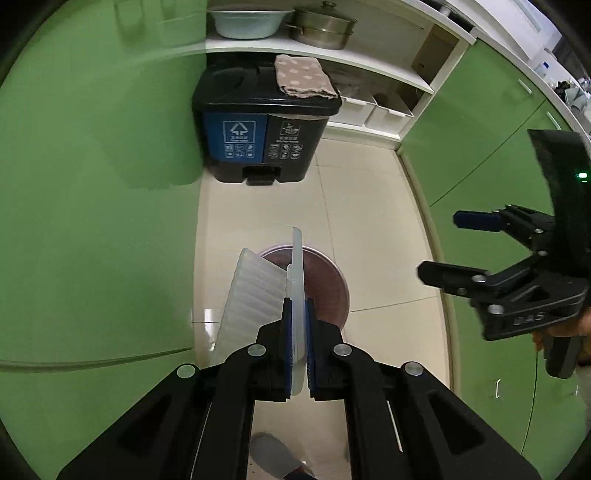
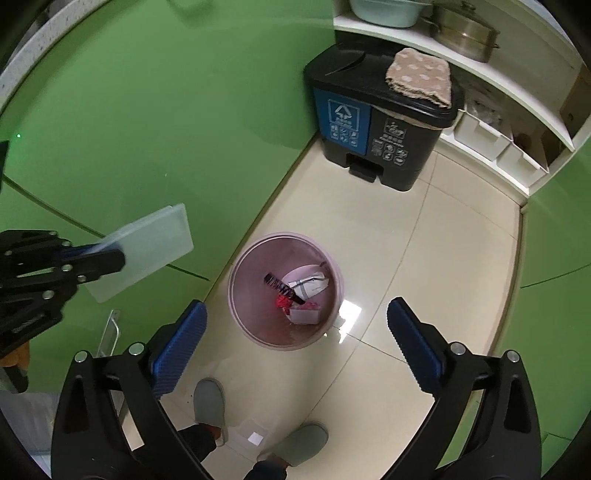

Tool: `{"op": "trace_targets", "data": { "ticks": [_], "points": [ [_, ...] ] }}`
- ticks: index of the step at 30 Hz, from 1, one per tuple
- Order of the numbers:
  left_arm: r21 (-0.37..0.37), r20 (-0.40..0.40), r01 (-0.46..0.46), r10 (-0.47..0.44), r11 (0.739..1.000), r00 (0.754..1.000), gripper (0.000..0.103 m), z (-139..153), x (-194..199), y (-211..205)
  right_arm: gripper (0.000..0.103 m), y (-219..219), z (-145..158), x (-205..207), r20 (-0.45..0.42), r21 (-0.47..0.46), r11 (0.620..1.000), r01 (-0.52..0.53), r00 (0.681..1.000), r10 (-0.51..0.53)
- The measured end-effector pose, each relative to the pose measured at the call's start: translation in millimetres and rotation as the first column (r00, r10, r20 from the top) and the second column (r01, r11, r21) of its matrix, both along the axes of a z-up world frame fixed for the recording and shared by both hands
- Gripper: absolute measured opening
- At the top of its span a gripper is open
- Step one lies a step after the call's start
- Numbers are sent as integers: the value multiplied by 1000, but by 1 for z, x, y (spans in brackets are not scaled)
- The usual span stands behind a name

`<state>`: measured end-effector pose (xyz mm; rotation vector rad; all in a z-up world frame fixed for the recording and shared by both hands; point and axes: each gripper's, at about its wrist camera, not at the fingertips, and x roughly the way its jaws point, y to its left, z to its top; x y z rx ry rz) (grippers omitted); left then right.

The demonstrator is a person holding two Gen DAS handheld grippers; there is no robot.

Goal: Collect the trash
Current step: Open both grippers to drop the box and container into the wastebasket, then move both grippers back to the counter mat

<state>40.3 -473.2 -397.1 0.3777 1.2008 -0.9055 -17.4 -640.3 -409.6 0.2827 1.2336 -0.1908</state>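
Note:
My left gripper (image 1: 298, 343) is shut on a clear plastic food container (image 1: 255, 291) by its rim, held edge-on above a pink waste bin (image 1: 332, 291) on the floor. In the right wrist view the container (image 2: 147, 251) is at the left, up and left of the pink bin (image 2: 240, 288), which holds several pieces of trash, among them a dark comb and white paper (image 2: 310, 284). My right gripper (image 2: 295, 332) is open and empty above the bin's near rim. It also shows at the right of the left wrist view (image 1: 439, 247).
A black two-compartment pedal bin (image 2: 380, 122) with a spotted cloth (image 2: 421, 74) on its lid stands against the far wall. Green cabinets (image 1: 92, 184) line both sides of the narrow tiled floor. Shelves hold a basin (image 1: 247, 20) and a steel pot (image 1: 321, 26). The person's slippers (image 2: 210, 402) are below.

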Motion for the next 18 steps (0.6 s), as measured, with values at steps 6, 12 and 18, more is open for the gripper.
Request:
{"op": "trace_targets", "data": {
  "ticks": [6,12,18],
  "points": [
    [8,-6,29,-29,1000,1000,6,-10,0,-19,97,-14,6,-17,16,7,999,37,999,-37],
    [-28,42,-13,14,1000,999,97,-13,5,-29,97,-25,4,-28,22,21,998,67,997,-68],
    [25,41,-33,32,999,999,97,-20,9,-32,97,-25,2,-30,21,23,998,67,998,-67]
  ]
}}
